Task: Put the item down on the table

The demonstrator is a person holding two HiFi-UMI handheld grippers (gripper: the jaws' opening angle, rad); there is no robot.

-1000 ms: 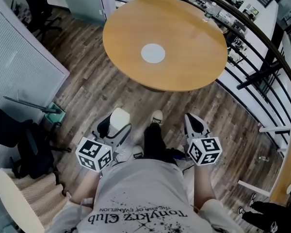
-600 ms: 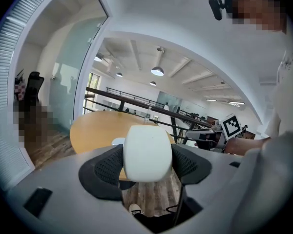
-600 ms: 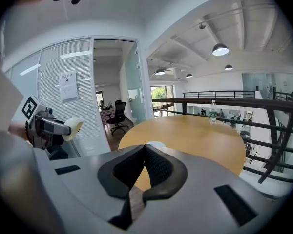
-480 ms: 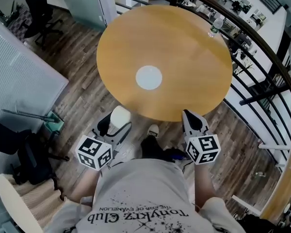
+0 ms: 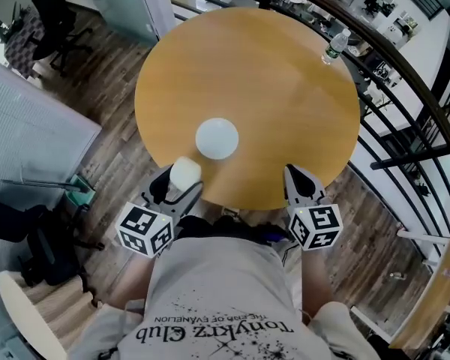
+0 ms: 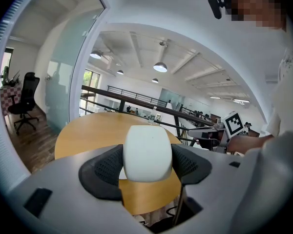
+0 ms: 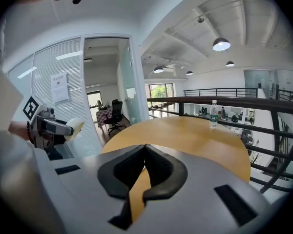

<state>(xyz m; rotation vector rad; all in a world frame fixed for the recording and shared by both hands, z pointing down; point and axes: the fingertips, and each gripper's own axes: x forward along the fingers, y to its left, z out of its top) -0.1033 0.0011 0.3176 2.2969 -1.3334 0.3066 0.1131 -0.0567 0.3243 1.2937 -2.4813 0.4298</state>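
Left gripper view shows the left gripper point(image 6: 147, 172) clamped on the white rounded item point(image 6: 147, 150), which is held in the air at the near edge of the round table point(image 6: 83, 130). In the head view, a white disc point(image 5: 217, 138) is seen lying on the table just beyond the item. The right gripper point(image 7: 145, 165) is closed on nothing, also by the table's near edge. The item is best carried further in over bare wood, clear of the disc, lowered level until contact is made, and only then released; if let go early it may roll off. The bottle point(image 5: 334, 45) at the table's far edge is well apart.
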